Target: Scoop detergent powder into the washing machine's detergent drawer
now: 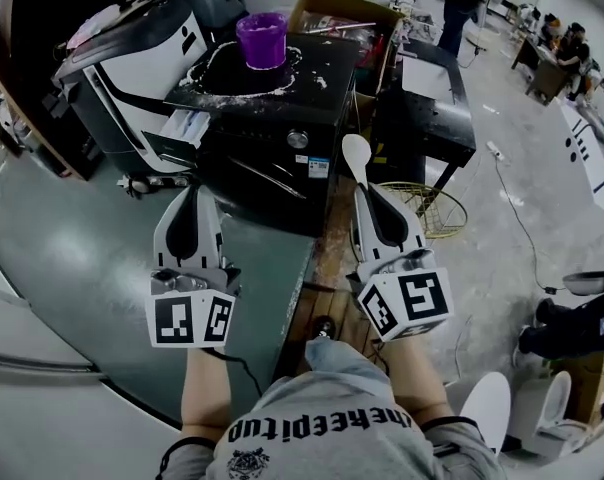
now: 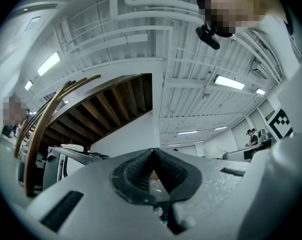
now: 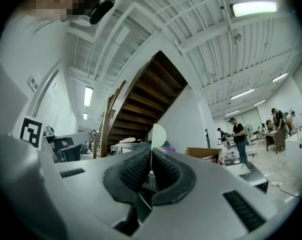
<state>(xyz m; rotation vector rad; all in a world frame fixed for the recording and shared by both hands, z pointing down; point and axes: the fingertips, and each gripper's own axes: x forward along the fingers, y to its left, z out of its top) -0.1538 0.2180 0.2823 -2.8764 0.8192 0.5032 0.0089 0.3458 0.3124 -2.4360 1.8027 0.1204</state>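
Observation:
A black washing machine [image 1: 282, 128] stands ahead, with a purple cup [image 1: 261, 40] on its top amid spilled white powder [image 1: 227, 86]. At its front left corner a light drawer [image 1: 185, 128] appears pulled out. My right gripper [image 1: 366, 190] is shut on the handle of a white spoon [image 1: 355, 156], whose empty bowl points up toward the machine's front. In the right gripper view the spoon [image 3: 157, 134] rises edge-on from the right gripper [image 3: 151, 151]. My left gripper [image 1: 194, 193] is held beside it, below the drawer. It [image 2: 152, 151] is shut with nothing in it.
A grey and white machine [image 1: 132, 63] stands left of the washer. Behind are a cardboard box [image 1: 347, 13] and a black table [image 1: 427, 108], with a wire basket [image 1: 437, 210] under it. A cable [image 1: 522, 218] crosses the floor on the right. People work at the far right.

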